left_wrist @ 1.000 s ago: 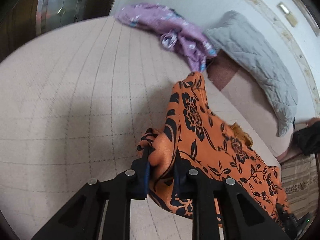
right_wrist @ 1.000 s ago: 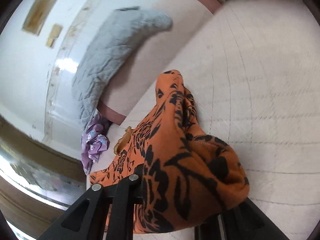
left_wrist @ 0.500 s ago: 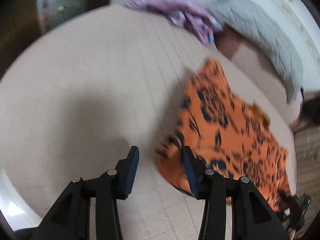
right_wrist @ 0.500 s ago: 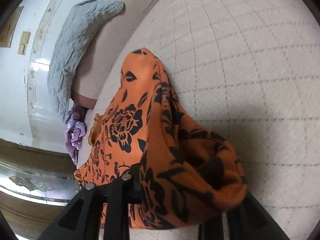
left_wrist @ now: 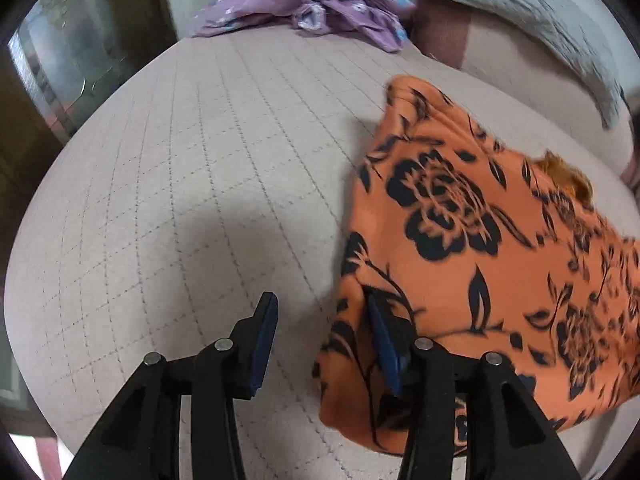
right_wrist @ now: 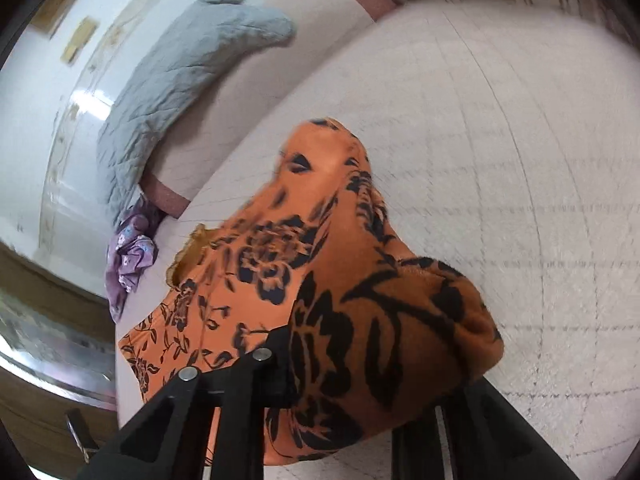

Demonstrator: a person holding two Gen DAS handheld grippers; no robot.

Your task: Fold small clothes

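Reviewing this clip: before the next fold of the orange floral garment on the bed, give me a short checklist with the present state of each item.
1. Left tongs free of cloth: ok. Its jaws have just been opening, and only bed shows between them; the right-hand finger touches the orange garment edge.
2. Right tongs gripping the garment: cannot tell. Its jaws have just been closing, but draped cloth hides the tips.
3. Garment lying flat: not ok, it is bunched up over the right tongs.
4. Bare quilted bed cover beside the garment: ok.
5. Purple garment apart from the orange one: ok.
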